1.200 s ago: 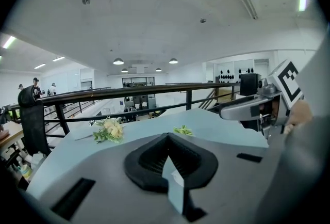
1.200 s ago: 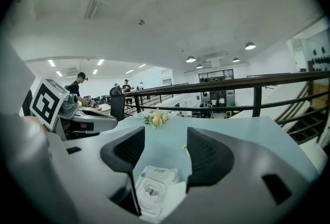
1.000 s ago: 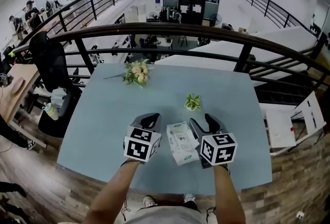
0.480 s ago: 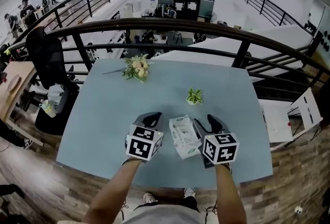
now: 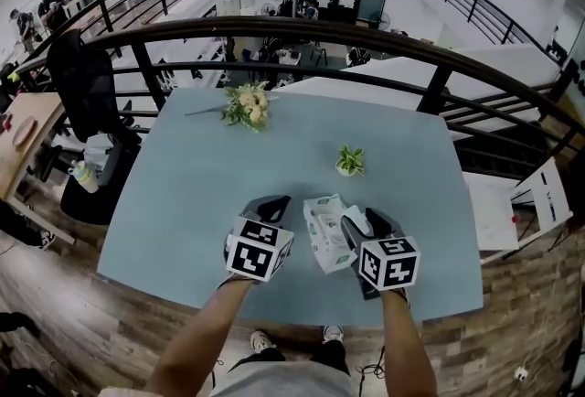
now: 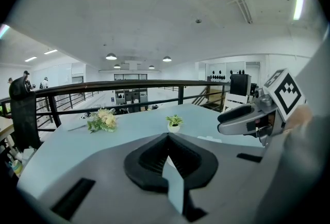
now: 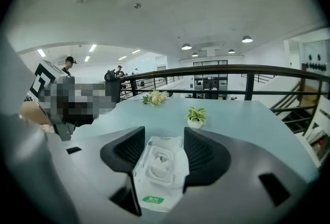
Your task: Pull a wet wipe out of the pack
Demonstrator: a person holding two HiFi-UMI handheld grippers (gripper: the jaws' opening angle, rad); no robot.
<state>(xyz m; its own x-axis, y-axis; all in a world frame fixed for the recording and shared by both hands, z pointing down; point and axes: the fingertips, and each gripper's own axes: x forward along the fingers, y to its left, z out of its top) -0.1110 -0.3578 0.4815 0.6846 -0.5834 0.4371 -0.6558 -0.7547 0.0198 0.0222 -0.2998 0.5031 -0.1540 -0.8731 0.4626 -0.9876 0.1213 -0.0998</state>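
Note:
The white wet wipe pack [image 5: 326, 231] has a green label, and its flip lid is closed. It lies tilted between the jaws of my right gripper [image 5: 361, 219], which is shut on its sides. In the right gripper view the pack [image 7: 161, 169] fills the gap of the right gripper [image 7: 164, 135], lid facing up. My left gripper [image 5: 272, 204] hovers just left of the pack, apart from it. In the left gripper view the left gripper [image 6: 167, 138] is shut with nothing in it, and the right gripper [image 6: 247, 114] shows at the right.
The pale blue table [image 5: 201, 176] carries a small potted plant [image 5: 348, 160] beyond the pack and a flower bunch [image 5: 247, 104] at the far left. A dark railing [image 5: 302, 29] runs behind the table. The table's near edge is just below the grippers.
The right gripper and the pack have shifted slightly away from me together. The left gripper has kept its place beside them, still shut.

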